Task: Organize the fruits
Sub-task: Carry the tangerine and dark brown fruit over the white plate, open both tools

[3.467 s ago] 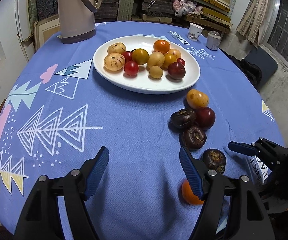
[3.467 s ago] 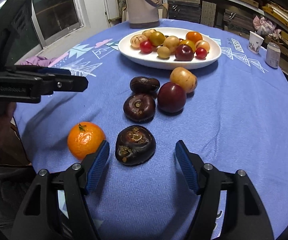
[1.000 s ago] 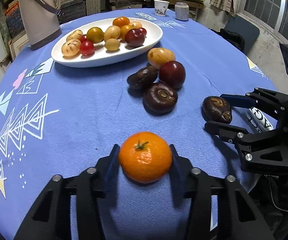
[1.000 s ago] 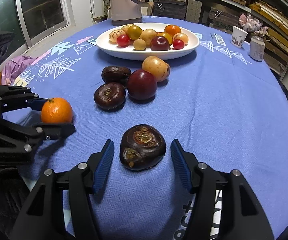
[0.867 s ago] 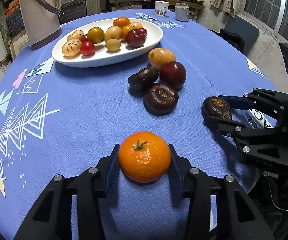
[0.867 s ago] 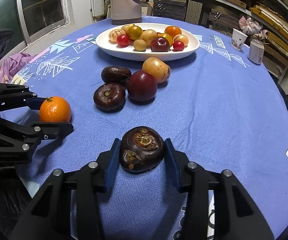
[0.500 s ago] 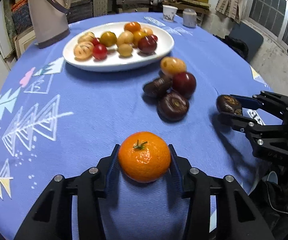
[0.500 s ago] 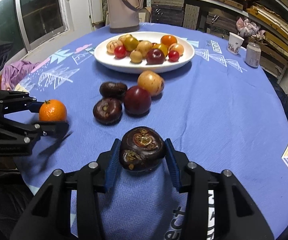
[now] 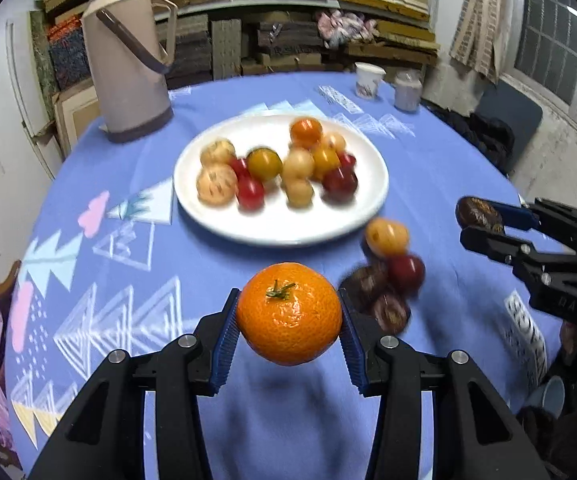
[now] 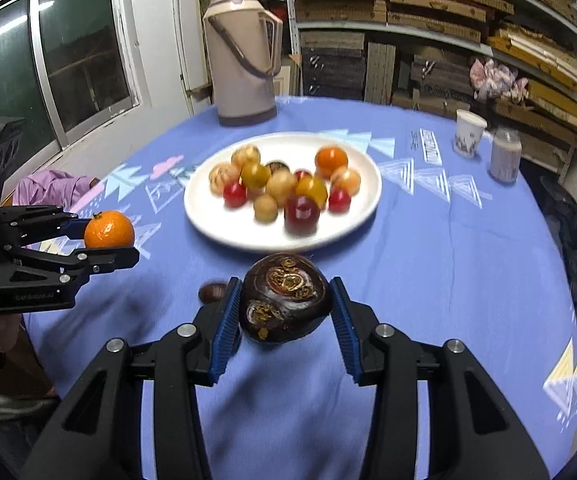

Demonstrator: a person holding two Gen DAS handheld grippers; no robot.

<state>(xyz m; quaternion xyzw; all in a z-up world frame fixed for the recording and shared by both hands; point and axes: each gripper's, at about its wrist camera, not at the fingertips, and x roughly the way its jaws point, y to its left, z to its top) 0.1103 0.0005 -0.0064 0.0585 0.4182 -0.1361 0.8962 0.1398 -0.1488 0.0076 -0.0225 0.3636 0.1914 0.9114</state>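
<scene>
Orange mandarin [image 9: 289, 313] is clamped in the left gripper [image 9: 288, 330], lifted off the blue-clothed bench [image 9: 440, 184]. Dark fruit [image 10: 284, 298] is clamped in the right gripper [image 10: 285, 312], likewise held clear of the cloth. White plate [image 9: 372, 204] with its heap of small fruits lies straight ahead of both grippers, past the near edge of the bench; from the left gripper it sits ahead and level with centre, from the right gripper ahead and slightly left. Neither hand is judged clearly nearer. Four loose fruits [image 9: 388, 276] are left on the cloth between the left gripper and the plate rim, just right of the mandarin. In the right view that cluster is almost wholly hidden behind the dark fruit; only a brown sliver shows at its left. Plate contents are smeared by motion blur, kinds not tellable. Free space is seen on the plate's near rim. Thermos [image 10: 244, 56] stands behind the plate, well apart
</scene>
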